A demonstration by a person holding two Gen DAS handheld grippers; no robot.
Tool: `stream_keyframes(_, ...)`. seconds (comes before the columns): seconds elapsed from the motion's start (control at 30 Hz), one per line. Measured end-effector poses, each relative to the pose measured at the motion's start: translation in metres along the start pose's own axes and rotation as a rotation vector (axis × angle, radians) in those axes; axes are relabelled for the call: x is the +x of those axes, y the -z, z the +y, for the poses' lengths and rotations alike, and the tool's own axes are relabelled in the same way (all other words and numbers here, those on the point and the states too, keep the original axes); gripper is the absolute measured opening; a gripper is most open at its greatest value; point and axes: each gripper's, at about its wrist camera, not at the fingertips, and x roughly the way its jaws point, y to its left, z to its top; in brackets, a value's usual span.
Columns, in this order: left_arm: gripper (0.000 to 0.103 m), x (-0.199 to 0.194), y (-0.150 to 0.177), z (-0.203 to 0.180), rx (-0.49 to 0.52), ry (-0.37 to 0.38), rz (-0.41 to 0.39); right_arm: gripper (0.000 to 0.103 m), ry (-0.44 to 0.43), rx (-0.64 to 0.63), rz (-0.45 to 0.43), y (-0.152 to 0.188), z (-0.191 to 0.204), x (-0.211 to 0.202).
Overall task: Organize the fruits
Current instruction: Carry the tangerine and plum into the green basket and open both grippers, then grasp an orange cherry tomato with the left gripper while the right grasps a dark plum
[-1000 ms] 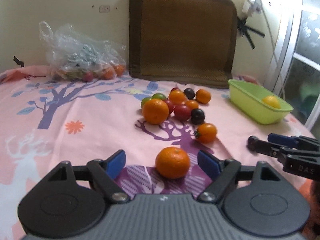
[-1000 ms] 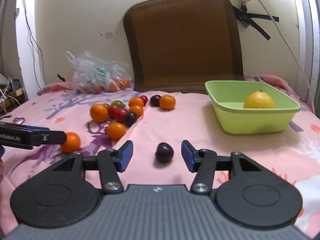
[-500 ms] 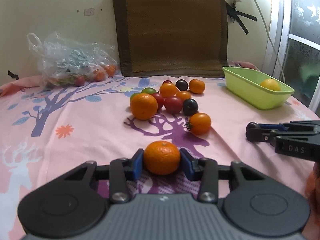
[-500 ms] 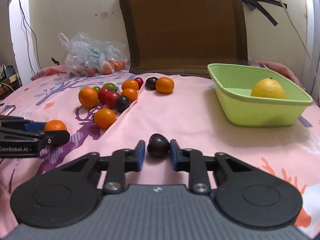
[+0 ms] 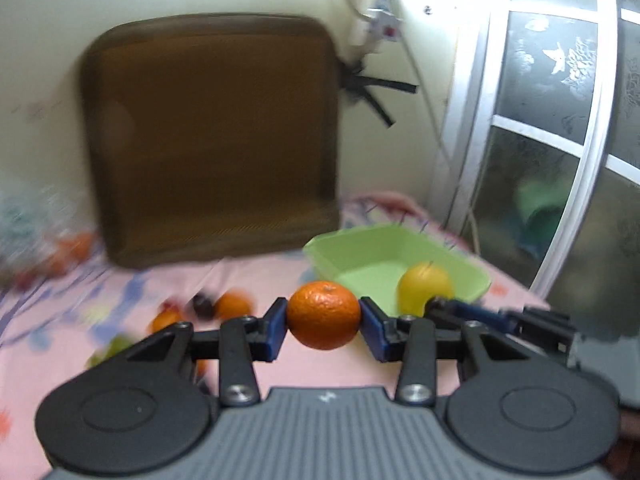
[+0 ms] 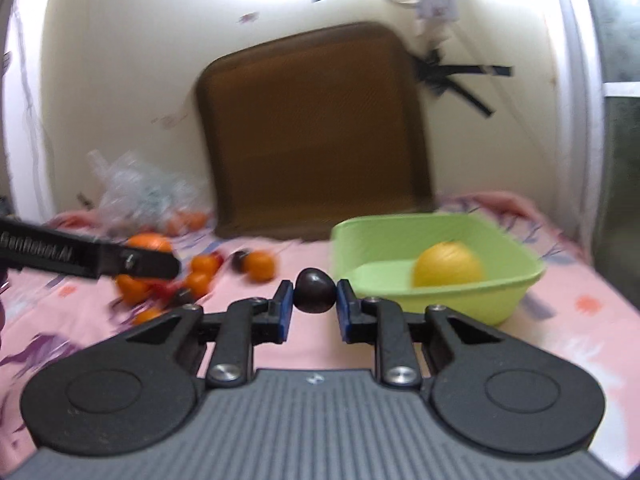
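Now we hold the orange [image 5: 323,314] in the left jaws and the plum [image 6: 315,290] in the right, and should release both low inside the bin [image 6: 520,280].

The left claw [image 5: 323,322] has matt black plastic arms with bright metal screws, a ribbed grey housing and blue pads; it clamps a mandarin [image 5: 323,315] with dimpled, faintly shiny peel. The right claw [image 6: 315,299], of the same make, clamps a smooth, glossy dark plum [image 6: 315,290]. The green tub [image 6: 516,280] looks like smooth plastic, the lemon [image 6: 447,264] in it matt. Printed pink cloth covers the bed [image 6: 560,320]; at its far edge leans a woven brown mat [image 6: 316,136] beside a crinkled clear plastic bag [image 6: 136,188].
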Motion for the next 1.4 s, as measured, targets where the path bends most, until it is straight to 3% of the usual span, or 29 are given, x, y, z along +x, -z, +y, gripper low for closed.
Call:
stream_keyframes(0.13, 0.039, 0.048, -0.023, -0.023, -0.010, 0.029, 0.034, 0.026, 0.056, 0.009, -0.032, -0.007, -0.026, 0.008)
stream_keyframes(0.3, 0.039, 0.094, -0.028, -0.034, -0.020, 0.024, 0.101, 0.026, 0.062, -0.019, -0.011, -0.008, -0.039, 0.027)
stream_keyframes(0.53, 0.039, 0.120, -0.027, -0.035, -0.024, 0.033, 0.152, 0.026, 0.054, -0.013, 0.003, -0.002, -0.045, 0.037)
stream_keyframes(0.7, 0.048, 0.126, -0.028, -0.042, -0.022, 0.035, 0.155, 0.027, 0.056, 0.014, 0.003, -0.003, -0.048, 0.039)
stream_keyframes(0.83, 0.062, 0.109, -0.029, -0.044, -0.014, 0.021, 0.120, 0.028, 0.063, 0.027, -0.009, -0.003, -0.048, 0.037)
stream_keyframes(0.87, 0.062, 0.102, -0.031, -0.043, -0.019, 0.018, 0.106, 0.033, 0.064, 0.030, -0.015, -0.003, -0.048, 0.036)
stream_keyframes(1.07, 0.064, 0.019, -0.027, -0.001, -0.124, 0.030, -0.008, 0.033, 0.076, 0.017, -0.094, 0.000, -0.043, 0.020)
stream_keyframes(1.17, 0.066, -0.028, -0.012, 0.040, -0.176, -0.057, -0.049, 0.033, 0.046, 0.025, -0.142, -0.003, -0.038, 0.004)
stream_keyframes(1.23, 0.066, -0.052, -0.002, 0.068, -0.219, -0.152, -0.053, 0.033, 0.015, 0.029, -0.162, -0.005, -0.031, -0.005)
stream_keyframes(1.33, 0.066, -0.080, 0.015, 0.103, -0.268, -0.297, -0.043, 0.033, -0.064, 0.027, -0.140, -0.007, -0.016, -0.007)
stream_keyframes(1.4, 0.066, -0.091, 0.027, 0.117, -0.296, -0.336, -0.037, 0.033, -0.126, 0.016, -0.104, -0.008, -0.003, -0.002)
